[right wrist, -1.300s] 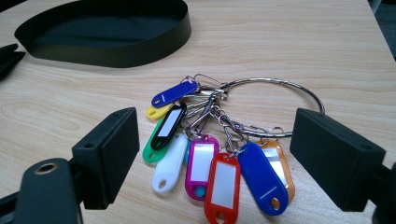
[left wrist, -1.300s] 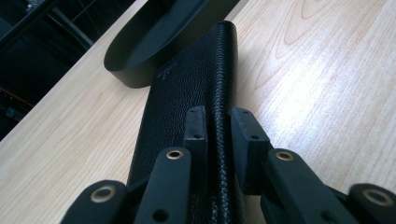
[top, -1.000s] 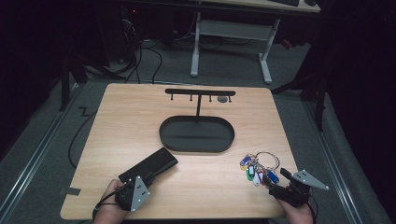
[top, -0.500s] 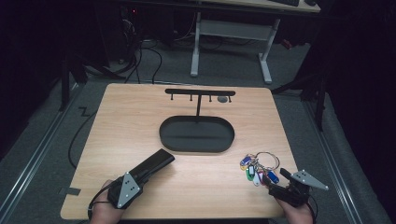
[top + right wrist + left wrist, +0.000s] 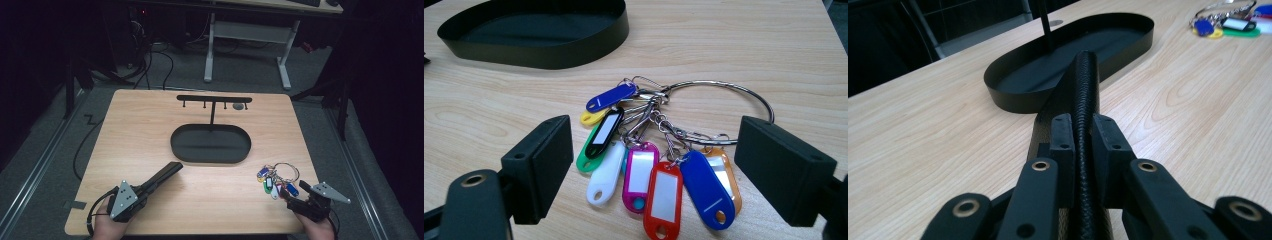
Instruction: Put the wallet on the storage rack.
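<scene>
Your left gripper (image 5: 161,178) lower left, jaws clamped on a black textured case (image 5: 1083,90), your right gripper (image 5: 654,170) wide open around the key tags (image 5: 659,175), gripping nothing.

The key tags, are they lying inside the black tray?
No, the key tags lie on the wooden table, apart from the black tray, between the open jaws of the right gripper.
</scene>
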The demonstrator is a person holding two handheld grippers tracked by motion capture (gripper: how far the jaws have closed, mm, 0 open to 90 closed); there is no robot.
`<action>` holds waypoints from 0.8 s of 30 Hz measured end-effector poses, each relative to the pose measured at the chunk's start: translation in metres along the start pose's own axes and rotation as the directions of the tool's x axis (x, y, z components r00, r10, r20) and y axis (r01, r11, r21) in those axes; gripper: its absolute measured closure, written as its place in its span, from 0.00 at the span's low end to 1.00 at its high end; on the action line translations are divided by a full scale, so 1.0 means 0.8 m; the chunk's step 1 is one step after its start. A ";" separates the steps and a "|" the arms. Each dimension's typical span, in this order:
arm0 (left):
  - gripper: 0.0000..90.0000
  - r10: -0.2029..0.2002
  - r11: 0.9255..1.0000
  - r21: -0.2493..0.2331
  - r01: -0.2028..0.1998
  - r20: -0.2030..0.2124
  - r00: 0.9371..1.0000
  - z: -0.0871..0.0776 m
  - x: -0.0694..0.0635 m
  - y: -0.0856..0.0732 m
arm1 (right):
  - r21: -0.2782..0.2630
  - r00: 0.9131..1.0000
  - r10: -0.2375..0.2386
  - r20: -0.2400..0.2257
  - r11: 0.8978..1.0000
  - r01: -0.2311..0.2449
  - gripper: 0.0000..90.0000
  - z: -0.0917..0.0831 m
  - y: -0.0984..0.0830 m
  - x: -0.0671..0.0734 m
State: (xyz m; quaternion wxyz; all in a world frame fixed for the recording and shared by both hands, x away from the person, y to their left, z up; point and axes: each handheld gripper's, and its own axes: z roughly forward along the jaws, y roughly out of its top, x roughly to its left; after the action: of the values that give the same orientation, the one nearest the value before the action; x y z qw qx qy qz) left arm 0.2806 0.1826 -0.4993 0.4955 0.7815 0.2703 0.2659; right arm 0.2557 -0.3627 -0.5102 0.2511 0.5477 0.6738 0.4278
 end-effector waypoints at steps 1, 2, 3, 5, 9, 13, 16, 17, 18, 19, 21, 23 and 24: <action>0.90 -0.007 1.000 -0.002 0.007 0.005 1.000 0.000 0.000 0.000 | 0.001 1.000 -0.003 -0.001 1.000 0.003 0.17 0.000 0.000 0.000; 0.90 -0.014 1.000 -0.006 0.014 0.008 1.000 -0.001 0.001 0.000 | 0.001 1.000 -0.002 -0.001 1.000 0.002 0.17 0.000 0.000 0.000; 0.90 -0.016 1.000 -0.006 0.016 0.011 1.000 -0.002 0.002 0.000 | 0.002 1.000 -0.001 0.000 1.000 0.001 0.18 0.000 0.000 0.000; 0.90 -0.024 1.000 -0.013 0.024 0.014 1.000 -0.002 0.002 0.001 | 0.001 1.000 -0.001 -0.001 1.000 0.001 0.17 0.001 0.000 0.000; 0.91 -0.039 0.999 -0.020 0.040 0.040 0.998 -0.005 0.002 0.003 | 0.002 1.000 -0.002 -0.001 1.000 0.002 0.17 0.001 0.000 0.000; 0.91 -0.056 0.998 -0.032 0.058 0.074 0.996 -0.005 -0.001 0.005 | 0.003 1.000 0.000 0.000 1.000 0.000 0.17 0.001 -0.001 0.000; 0.91 -0.068 0.996 -0.043 0.072 0.095 0.993 -0.006 -0.004 0.007 | 0.002 1.000 0.001 0.000 1.000 -0.001 0.17 0.001 -0.001 0.000; 0.91 -0.074 0.996 -0.046 0.079 0.100 0.992 -0.006 -0.004 0.008 | 0.003 1.000 0.002 0.000 1.000 -0.002 0.17 0.001 -0.001 0.000; 0.91 -0.084 0.995 -0.045 0.089 0.106 0.991 -0.006 -0.005 0.008 | 0.003 1.000 0.002 -0.001 1.000 -0.002 0.17 0.001 -0.001 -0.001; 0.91 -0.102 0.993 -0.053 0.109 0.118 0.988 -0.005 -0.005 0.008 | 0.004 1.000 0.002 -0.001 1.000 -0.002 0.17 0.001 -0.001 -0.001; 0.91 -0.118 0.990 -0.056 0.126 0.138 0.983 -0.005 -0.005 0.009 | 0.004 1.000 0.003 -0.001 1.000 -0.003 0.17 0.002 -0.001 -0.001; 0.91 -0.130 0.988 -0.059 0.140 0.149 0.980 -0.005 -0.006 0.010 | 0.004 1.000 0.004 -0.001 1.000 -0.004 0.17 0.002 -0.001 -0.001; 0.91 -0.134 0.988 -0.060 0.144 0.152 0.979 -0.005 -0.006 0.011 | 0.005 1.000 0.003 -0.001 1.000 -0.003 0.17 0.002 -0.001 -0.001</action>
State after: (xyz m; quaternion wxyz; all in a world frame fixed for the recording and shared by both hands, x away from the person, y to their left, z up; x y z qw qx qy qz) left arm 0.2758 0.1790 -0.4907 0.5588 0.7602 0.2772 0.1815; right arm 0.2566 -0.3632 -0.5120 0.2488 0.5489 0.6742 0.4270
